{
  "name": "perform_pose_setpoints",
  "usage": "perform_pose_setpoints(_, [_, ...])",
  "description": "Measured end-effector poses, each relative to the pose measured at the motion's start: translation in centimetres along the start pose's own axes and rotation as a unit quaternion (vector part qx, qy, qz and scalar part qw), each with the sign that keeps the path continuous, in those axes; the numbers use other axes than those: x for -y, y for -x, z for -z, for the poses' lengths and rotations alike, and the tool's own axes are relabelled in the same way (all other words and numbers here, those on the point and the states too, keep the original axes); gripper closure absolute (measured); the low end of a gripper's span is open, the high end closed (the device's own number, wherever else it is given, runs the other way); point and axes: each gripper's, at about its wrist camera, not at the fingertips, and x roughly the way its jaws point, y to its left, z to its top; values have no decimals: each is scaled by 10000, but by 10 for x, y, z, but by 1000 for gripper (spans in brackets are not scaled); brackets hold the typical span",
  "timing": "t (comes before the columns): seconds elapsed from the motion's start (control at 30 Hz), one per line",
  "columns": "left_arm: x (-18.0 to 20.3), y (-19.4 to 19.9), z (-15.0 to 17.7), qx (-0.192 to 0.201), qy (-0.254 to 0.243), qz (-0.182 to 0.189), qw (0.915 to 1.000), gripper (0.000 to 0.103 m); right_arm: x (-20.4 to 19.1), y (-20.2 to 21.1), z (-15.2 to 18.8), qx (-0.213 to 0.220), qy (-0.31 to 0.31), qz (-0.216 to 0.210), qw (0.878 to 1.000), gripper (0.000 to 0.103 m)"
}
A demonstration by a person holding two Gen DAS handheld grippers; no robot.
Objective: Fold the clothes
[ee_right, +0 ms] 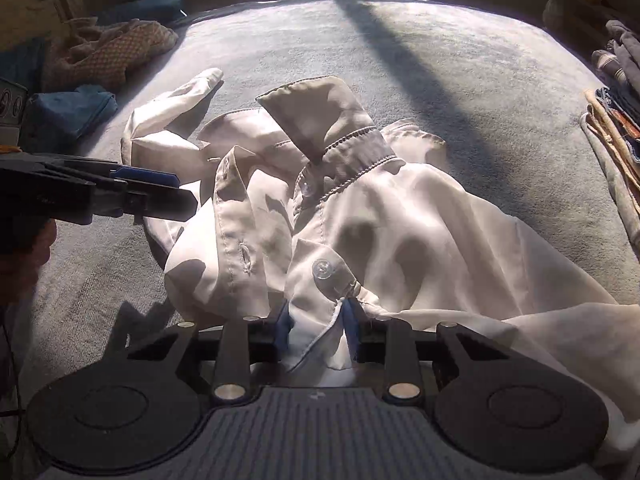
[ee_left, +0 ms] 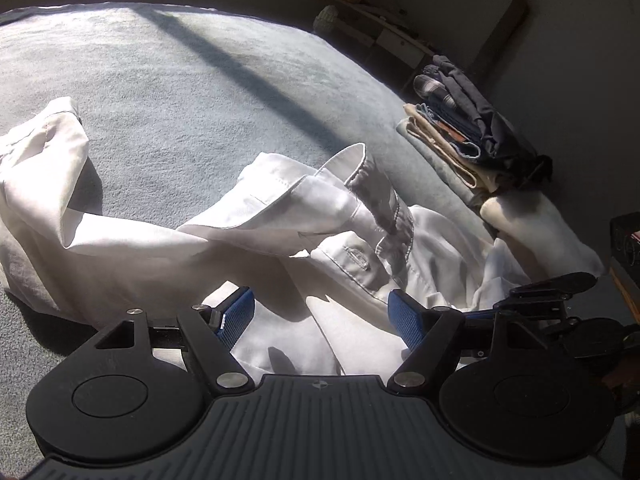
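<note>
shirt: white button-up shirt (ee_right: 400, 216), crumpled on the grey bed cover (ee_left: 168, 92), collar (ee_right: 340, 128) standing up at the far side, one sleeve (ee_left: 44, 160) thrown out to the left.
right gripper (ee_right: 316, 330): fingers narrow, fabric of the button edge bunched between the blue pads (ee_right: 283, 330); looks like a pinch on the placket to pull the front flat. Contact likely, not certain.
left gripper (ee_left: 320, 314): fingers wide, nothing held, over the shirt front; probably lining up for the opposite edge.
folded stack (ee_left: 464, 128): finished clothes parked at the bed's right edge, clear of the work area.
left view only: the sleeve's open cuff, full stack.
right view only: buttons (ee_right: 321, 269), buttonhole strip, unfolded pile (ee_right: 108, 52) at far left.
</note>
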Motion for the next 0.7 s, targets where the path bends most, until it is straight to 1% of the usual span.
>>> perform_pose_setpoints(0.07, [-5,-2,-1,2,150,142,9998,29,10,7,30,-760,-114,-357,9964,74])
perform_pose_setpoints(0.13, [-9,-9,-2,-49,364,285,9989,29,13,17,59,-1351,0,-247,9905,73])
perform_pose_setpoints(0.17, [-10,-13,-3,-98,434,309,9985,29,13,24,69,-1524,106,-93,9882,73])
perform_pose_setpoints(0.2, [-12,-18,-4,-149,502,330,9981,29,13,32,74,-1570,167,23,9874,73])
perform_pose_setpoints(0.23, [-12,-23,-5,-185,560,287,9978,29,13,43,73,-1480,188,23,9888,72])
perform_pose_setpoints(0.27, [-12,-28,-6,-220,616,240,9976,29,11,55,67,-1241,194,8,9921,72])
perform_pose_setpoints(0.3, [-12,-31,-7,-195,677,146,9974,30,9,67,58,-886,192,3,9959,70])
perform_pose_setpoints(0.37, [-13,-37,-8,-87,802,-102,9967,35,2,85,34,-69,149,47,9999,53])
perform_pose_setpoints(0.4, [-13,-39,-8,-30,830,-211,9963,43,-2,91,21,327,151,129,9993,42])
perform_pose_setpoints(0.43, [-13,-39,-8,2,839,-266,9961,55,-5,93,8,681,204,201,9973,35])
perform_pose_setpoints(0.47, [-14,-38,-7,31,836,-283,9961,58,-7,92,-6,945,283,269,9948,33])
perform_pose_setpoints(0.5, [-14,-36,-6,59,838,-290,9960,64,-8,88,-19,1124,335,354,9925,30])
perform_pose_setpoints(0.53, [-14,-34,-5,85,815,-288,9962,73,-9,80,-34,1216,336,378,9913,26])
perform_pose_setpoints(0.57, [-15,-32,-4,111,790,-285,9964,77,-7,66,-45,1202,342,376,9914,23])
perform_pose_setpoints(0.6, [-16,-29,-3,134,757,-324,9965,83,-5,52,-55,1188,349,374,9916,21])
perform_pose_setpoints(0.63, [-16,-27,-1,148,734,-345,9966,89,-4,38,-66,1174,354,374,9918,21])
perform_pose_setpoints(0.67, [-18,-23,0,199,751,-358,9963,90,-2,22,-72,1125,318,454,9921,21])
perform_pose_setpoints(0.7, [-19,-19,1,254,772,-371,9960,93,1,9,-75,1108,165,535,9923,25])
